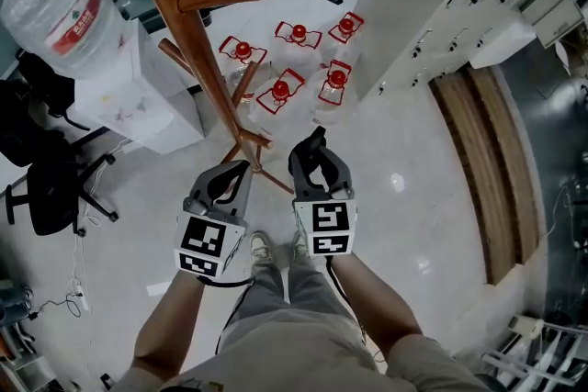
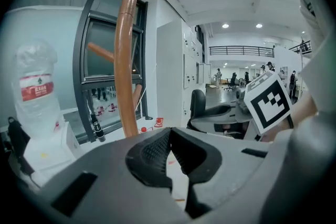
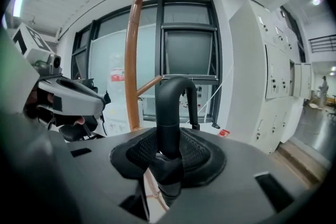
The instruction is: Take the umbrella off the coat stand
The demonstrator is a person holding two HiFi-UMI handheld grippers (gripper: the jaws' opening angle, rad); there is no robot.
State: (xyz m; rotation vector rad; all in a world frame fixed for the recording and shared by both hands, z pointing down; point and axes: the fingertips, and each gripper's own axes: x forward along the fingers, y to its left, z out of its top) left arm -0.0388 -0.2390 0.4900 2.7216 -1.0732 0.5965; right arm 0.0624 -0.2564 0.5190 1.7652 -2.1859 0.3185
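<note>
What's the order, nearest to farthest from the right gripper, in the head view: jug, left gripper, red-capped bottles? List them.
1. Left gripper, just left of the right gripper, which holds the umbrella.
2. Red-capped bottles, on the floor ahead.
3. Jug, far off at upper left.

Your bare left forearm (image 1: 163, 326) and right forearm (image 1: 378, 303) reach forward side by side, each carrying a grey 2-jaw gripper with a black-and-white marker cube on its back. Your left gripper (image 1: 241, 168) (image 2: 169, 131) points ahead and slightly down, its 2 ribbed black pads met at the tips with nothing between them. Your right gripper (image 1: 317, 142) (image 3: 169, 152), just beside it, is clamped on an upright black hooked umbrella handle (image 3: 170, 107).
</note>
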